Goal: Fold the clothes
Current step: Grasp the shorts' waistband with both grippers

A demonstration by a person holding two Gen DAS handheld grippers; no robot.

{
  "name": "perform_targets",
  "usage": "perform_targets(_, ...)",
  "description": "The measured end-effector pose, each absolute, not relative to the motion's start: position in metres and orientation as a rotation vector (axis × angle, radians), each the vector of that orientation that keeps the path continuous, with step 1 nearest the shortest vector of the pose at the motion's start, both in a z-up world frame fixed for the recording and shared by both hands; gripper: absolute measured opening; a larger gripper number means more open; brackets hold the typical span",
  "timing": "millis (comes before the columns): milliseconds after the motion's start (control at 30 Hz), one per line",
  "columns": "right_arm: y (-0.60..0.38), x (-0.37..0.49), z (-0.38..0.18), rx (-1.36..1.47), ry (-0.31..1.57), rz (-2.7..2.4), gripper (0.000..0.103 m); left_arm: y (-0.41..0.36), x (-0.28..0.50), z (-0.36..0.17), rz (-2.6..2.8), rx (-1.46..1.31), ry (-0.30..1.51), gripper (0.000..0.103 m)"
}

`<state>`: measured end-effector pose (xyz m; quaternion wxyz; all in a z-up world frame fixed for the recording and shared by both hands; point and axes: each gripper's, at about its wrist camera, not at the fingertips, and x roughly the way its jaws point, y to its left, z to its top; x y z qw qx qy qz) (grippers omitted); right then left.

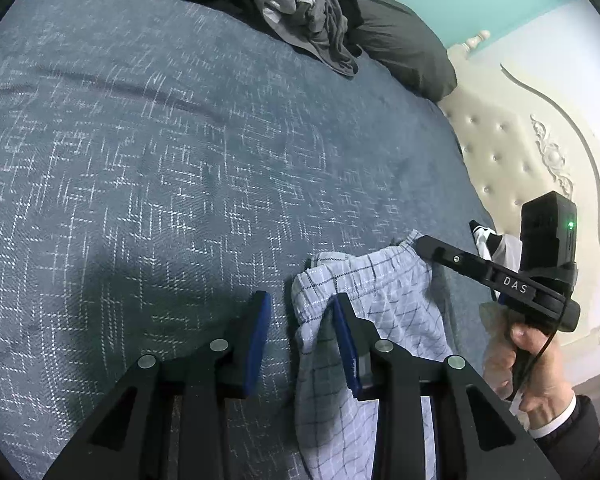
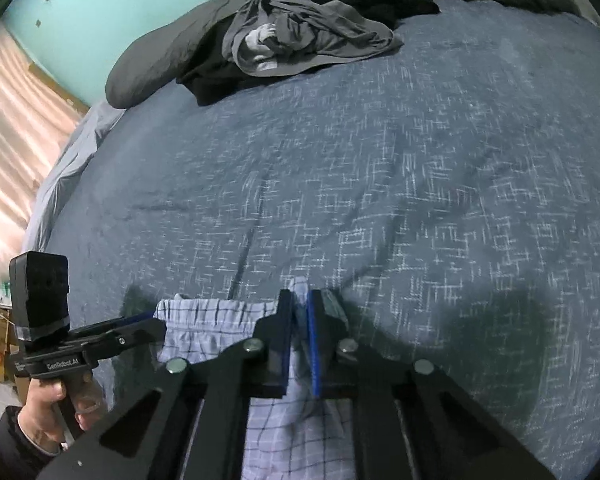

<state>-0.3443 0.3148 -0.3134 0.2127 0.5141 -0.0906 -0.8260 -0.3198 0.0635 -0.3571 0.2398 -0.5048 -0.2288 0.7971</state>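
You can read "DAS" in white on the right gripper (image 1: 428, 250) body, and "GenRobot.AI" on the left gripper (image 2: 148, 326) body above your hand.

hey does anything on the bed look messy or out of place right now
Yes. A rumpled heap of dark clothes sits unfolded at the far side of the blue bedspread, partly on a dark pillow. The plaid garment hangs bunched from the right hand-held gripper. Nothing looks spilled or damaged.

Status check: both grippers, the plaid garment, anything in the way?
Right gripper shut on plaid garment. Left gripper open beside its edge, fabric against one finger. Unfolded pile far across bed, nothing between.
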Motion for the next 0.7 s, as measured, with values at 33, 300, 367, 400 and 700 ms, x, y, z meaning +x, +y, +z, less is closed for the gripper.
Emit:
perform_targets(33, 0.314, -0.345, -0.313, 1.430, -0.236, -2.299, 0.006, 0.064, -0.319, -0.357, 2.184, -1.382, -0.625, 0.035)
perform_targets(300, 0.320, -0.350, -0.315, 1.482, -0.215, -2.313, 0.010, 0.060, -0.320, -0.355, 2.199, -1.397, -0.643, 0.034)
perform_targets(367, 0.321, -0.354, -0.317, 1.527, -0.205, -2.308, 0.021, 0.059, -0.321, -0.355, 2.192, -1.401, -0.643, 0.034)
perform_targets(400, 0.322, -0.355, -0.318, 1.538, -0.208, -2.301, 0.024, 0.060, -0.321, -0.355, 2.190, -1.402, -0.644, 0.035)
perform_targets(700, 0.334, -0.360, -0.326, 1.578, -0.285, -2.195, 0.032, 0.063, -0.326, -0.361, 2.141, -1.405, -0.695, 0.037)
